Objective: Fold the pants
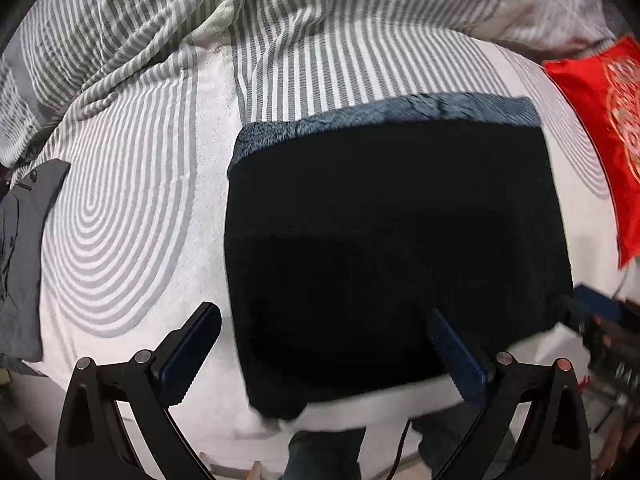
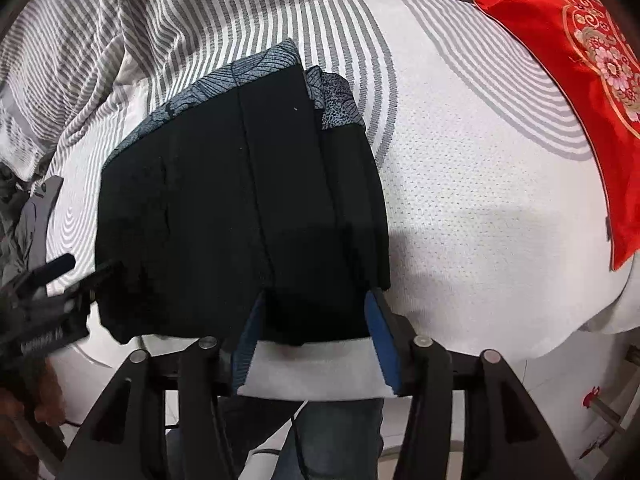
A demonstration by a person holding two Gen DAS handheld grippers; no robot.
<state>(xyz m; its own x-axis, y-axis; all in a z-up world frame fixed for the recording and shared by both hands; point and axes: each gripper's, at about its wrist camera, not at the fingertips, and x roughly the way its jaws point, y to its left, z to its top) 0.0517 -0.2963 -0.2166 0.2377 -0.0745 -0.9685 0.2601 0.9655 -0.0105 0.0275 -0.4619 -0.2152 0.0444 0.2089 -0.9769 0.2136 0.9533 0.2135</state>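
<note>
Hardly any writing shows in either view. The one trace is a short line of pale lettering on the side of the left gripper point(image 2: 86, 276), seen at the left edge of the right wrist view; it is blurred and cannot be read. The red cushion point(image 2: 568, 92) carries gold and pink flower embroidery, an ornament rather than letters. In the left wrist view, faint pale marks at the far right edge are too smeared to make out.

White mattress point(image 2: 480, 200) bears folded black pants point(image 2: 240, 200) — striped blanket point(image 2: 180, 8), red pillow point(image 2: 568, 80).
</note>
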